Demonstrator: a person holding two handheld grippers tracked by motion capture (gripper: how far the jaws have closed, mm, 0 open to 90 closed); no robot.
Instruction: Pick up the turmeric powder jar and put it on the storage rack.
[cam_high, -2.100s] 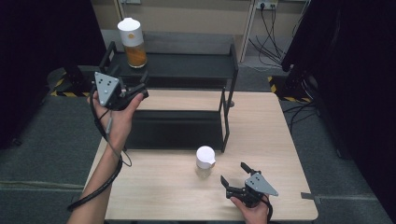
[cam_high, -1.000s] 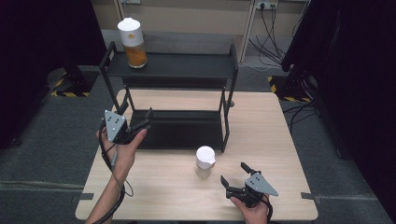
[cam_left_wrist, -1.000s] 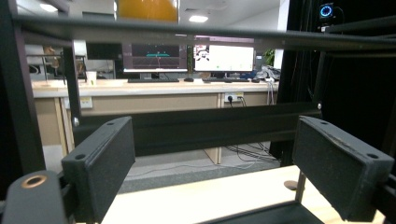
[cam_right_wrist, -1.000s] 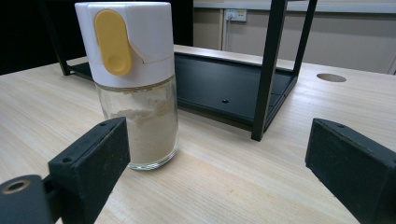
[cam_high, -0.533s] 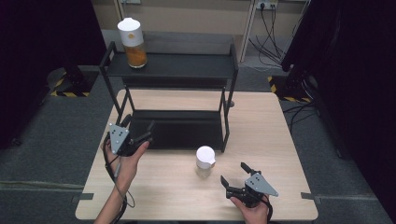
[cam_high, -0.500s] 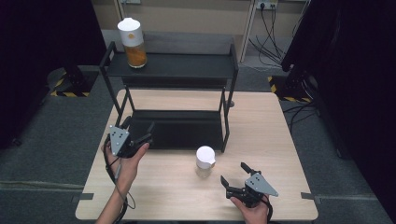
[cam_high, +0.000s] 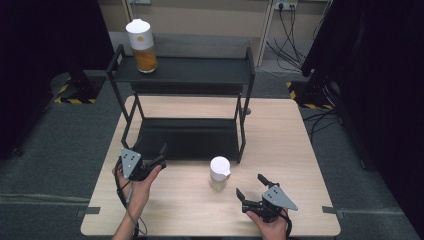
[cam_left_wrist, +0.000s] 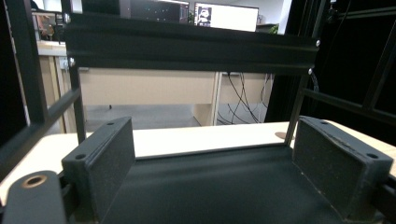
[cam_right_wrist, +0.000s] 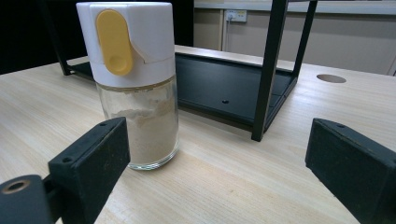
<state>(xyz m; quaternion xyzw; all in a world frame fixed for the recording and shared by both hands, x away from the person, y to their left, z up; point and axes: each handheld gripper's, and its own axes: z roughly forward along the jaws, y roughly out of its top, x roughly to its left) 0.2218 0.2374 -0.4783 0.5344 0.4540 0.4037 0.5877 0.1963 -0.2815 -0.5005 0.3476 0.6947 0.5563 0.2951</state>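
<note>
A black two-tier rack (cam_high: 244, 82) stands at the back of the wooden table (cam_high: 290, 150). On its top shelf, at the left end, stands a white-capped jar with orange contents (cam_high: 141, 46). A second jar (cam_high: 220, 171), white cap with a yellow flap, pale powder inside (cam_right_wrist: 137, 93), stands on the table in front of the rack. My left gripper (cam_high: 162, 155) is open and empty at the front left of the lower shelf (cam_left_wrist: 224, 186), its jaws (cam_left_wrist: 212, 154) pointing in over it. My right gripper (cam_high: 250, 186) rests open near the table's front edge, right of the powder jar and apart from it (cam_right_wrist: 219, 140).
The rack's front right post (cam_right_wrist: 266, 70) stands just behind and right of the powder jar. A round hole (cam_right_wrist: 331, 78) is in the tabletop at the right back. Cables and sockets (cam_high: 285, 30) lie on the floor beyond the table.
My left gripper has come down from beside the rack's upper shelf to table level at the lower shelf's front left. The right gripper and both jars have stayed put.
</note>
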